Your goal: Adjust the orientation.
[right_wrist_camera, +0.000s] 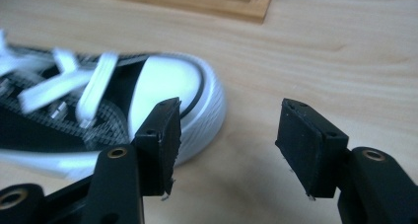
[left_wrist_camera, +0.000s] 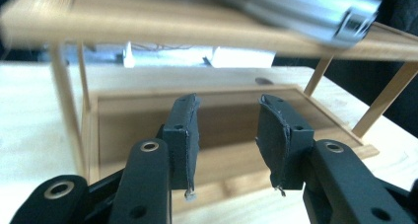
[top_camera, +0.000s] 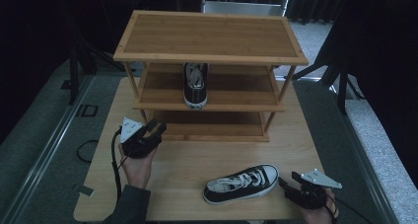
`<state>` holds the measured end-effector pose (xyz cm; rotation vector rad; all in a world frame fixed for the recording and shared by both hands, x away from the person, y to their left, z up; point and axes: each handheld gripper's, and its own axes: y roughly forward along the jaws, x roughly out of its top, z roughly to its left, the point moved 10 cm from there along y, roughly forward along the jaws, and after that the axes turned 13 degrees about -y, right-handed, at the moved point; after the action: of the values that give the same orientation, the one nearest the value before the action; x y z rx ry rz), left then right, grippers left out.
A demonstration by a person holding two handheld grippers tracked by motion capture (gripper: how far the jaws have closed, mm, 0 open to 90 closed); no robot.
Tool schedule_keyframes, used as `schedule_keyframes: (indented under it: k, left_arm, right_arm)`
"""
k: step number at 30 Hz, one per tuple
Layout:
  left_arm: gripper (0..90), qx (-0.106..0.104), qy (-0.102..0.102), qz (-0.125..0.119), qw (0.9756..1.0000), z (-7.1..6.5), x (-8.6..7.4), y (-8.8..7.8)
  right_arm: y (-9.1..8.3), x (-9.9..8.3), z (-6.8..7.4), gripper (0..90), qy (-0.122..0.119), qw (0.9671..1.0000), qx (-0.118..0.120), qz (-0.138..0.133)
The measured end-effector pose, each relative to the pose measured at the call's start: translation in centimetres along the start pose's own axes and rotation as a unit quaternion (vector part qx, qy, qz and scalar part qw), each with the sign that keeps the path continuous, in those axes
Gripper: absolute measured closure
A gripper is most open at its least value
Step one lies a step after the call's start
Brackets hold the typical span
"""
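Sneaker [top_camera: 241,183] lies on its side near the front of the tabletop [top_camera: 197,160], its white toe just beside the right gripper [top_camera: 287,186], whose fingers [right_wrist_camera: 160,140] gape empty, likely lining up a grasp. Left gripper [top_camera: 154,129] hangs wide open, empty, before the wooden rack [top_camera: 209,36], where the matching sneaker [top_camera: 195,84] already stands on the middle shelf. High view shows that pairing; the right gripper view shows the toe outside the fingers.

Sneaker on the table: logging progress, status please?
Both grippers open, empty. Right gripper by sneaker toe, not touching. Left gripper at rack. Nothing blocking.
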<state>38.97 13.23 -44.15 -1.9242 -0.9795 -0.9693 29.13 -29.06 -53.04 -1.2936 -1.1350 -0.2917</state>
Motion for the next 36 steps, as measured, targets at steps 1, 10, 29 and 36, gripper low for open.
schedule_keyframes:
  k: [1, 10, 29, 36]
  left_arm:
    - [60.0, -0.002, -0.014, 0.003, 0.9999, 0.4, -0.5, 0.0]
    - [60.0, 0.013, -0.027, 0.05, 0.9983, 2.0, -4.6, 0.5]
    - [60.1, 0.026, -0.029, 0.082, 0.9959, 2.8, -7.0, 0.5]
    - [60.2, 0.028, -0.028, 0.085, 0.9956, 2.9, -7.2, 0.7]
  right_arm:
    - [-0.1, -0.3, 0.3, 41.5, -0.002, 1.0, 0.001, 0.001]
    - [-0.7, -1.7, 3.9, 57.9, -0.016, 0.9995, 0.026, 0.013]
    - [2.1, -0.5, 4.8, 87.8, -0.034, 0.9983, 0.025, 0.041]
    - [5.0, 1.8, 4.1, 87.8, -0.037, 0.9983, 0.026, 0.036]
